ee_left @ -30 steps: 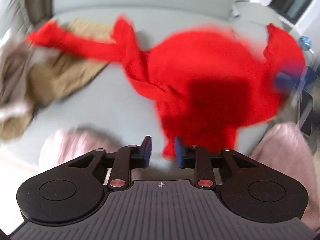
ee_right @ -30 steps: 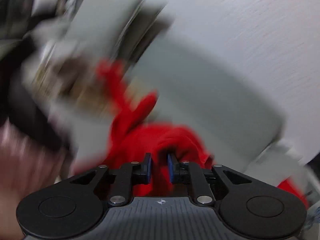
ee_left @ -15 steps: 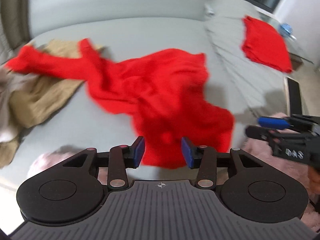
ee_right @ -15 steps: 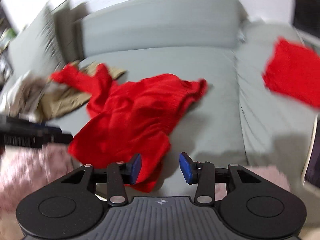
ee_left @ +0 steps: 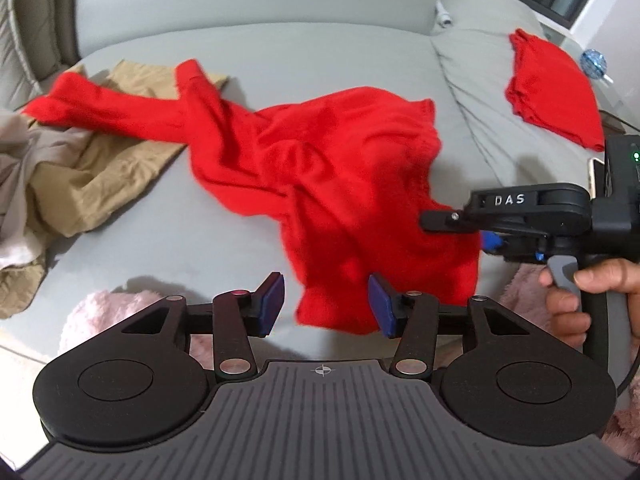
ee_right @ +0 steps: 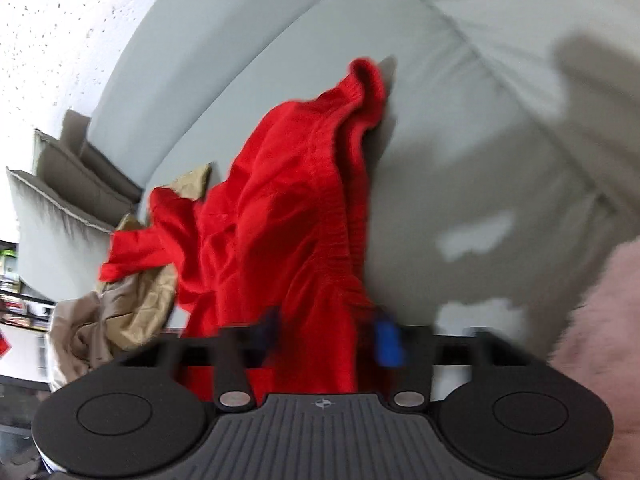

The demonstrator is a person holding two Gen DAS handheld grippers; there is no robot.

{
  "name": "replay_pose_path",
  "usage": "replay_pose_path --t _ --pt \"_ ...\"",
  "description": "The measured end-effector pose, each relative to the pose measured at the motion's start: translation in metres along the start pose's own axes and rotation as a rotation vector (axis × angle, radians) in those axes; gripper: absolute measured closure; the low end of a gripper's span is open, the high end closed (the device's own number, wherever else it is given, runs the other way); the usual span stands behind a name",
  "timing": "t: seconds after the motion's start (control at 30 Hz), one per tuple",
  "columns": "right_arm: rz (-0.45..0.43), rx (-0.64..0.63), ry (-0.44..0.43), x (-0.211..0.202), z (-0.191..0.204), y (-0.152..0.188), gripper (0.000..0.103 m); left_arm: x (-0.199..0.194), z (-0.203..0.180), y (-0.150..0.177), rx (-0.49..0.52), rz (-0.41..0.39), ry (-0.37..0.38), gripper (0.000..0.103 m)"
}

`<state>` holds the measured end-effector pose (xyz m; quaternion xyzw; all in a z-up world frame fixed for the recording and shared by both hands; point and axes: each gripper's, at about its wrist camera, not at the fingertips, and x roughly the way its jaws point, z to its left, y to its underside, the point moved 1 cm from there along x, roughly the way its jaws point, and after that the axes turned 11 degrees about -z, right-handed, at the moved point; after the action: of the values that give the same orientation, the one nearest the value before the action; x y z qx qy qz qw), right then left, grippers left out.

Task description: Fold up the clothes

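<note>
Fingers (ee_left: 272, 300) of the left gripper (ee_left: 326, 304) spread to a middling gap, having just been opening; grip nothing, with the near hem of the red garment (ee_left: 320, 168) lying in the space ahead of the blue pads and touching neither. Fingers of the right gripper (ee_right: 326, 336) blurred, set narrower, having just been closing; straddle a fold at the garment's right edge, cloth between them, yet with a dark gap showing beside the right-hand pad, so no pinch visible. Held by a hand (ee_left: 580, 292) on the handle, seen from the left wrist view at the far right.

Lies crumpled across the middle of the grey sofa seat (ee_left: 240, 48), one sleeve stretched left over a tan garment (ee_left: 120, 152). Beside that, at the far left, a bunched grey cloth (ee_left: 20, 148). Well apart on the right-hand cushion, a folded red piece (ee_left: 552, 96). Near the front edge, under both tools, pink fluffy fabric (ee_left: 100, 312).
</note>
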<state>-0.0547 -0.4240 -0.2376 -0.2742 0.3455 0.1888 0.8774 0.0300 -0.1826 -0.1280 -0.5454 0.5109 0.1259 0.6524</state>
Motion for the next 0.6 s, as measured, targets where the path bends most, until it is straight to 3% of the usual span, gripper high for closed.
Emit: replay_pose_path --t 0.13,0.23,0.27,0.37,0.43,0.5,0.6 --pt "-0.159 -0.058 0.066 -0.029 0.008 -0.025 0.078 -0.003 0.015 -0.001 -0.043 -0.01 -0.017 0.05" --pt "-0.387 -0.086 0.146 -0.081 0.012 -0.076 0.079 -0.006 0.021 -0.004 -0.06 -0.028 -0.018 0.05" --pt "-0.512 -0.107 0.164 -0.116 0.021 -0.106 0.079 -0.007 0.021 -0.004 -0.063 -0.032 -0.017 0.05" --pt "-0.716 -0.187 0.163 -0.174 0.051 -0.143 0.079 -0.011 0.024 -0.007 -0.085 -0.058 -0.007 0.05" --pt "-0.861 -0.325 0.122 -0.216 0.092 -0.155 0.079 -0.014 0.026 -0.008 -0.096 -0.069 -0.002 0.05" --pt "-0.905 -0.464 0.04 -0.237 0.131 -0.153 0.079 -0.017 0.028 -0.008 -0.112 -0.078 -0.002 0.05" --pt "-0.817 -0.726 -0.091 -0.228 0.181 -0.112 0.079 -0.022 0.034 -0.008 -0.142 -0.09 -0.015 0.05"
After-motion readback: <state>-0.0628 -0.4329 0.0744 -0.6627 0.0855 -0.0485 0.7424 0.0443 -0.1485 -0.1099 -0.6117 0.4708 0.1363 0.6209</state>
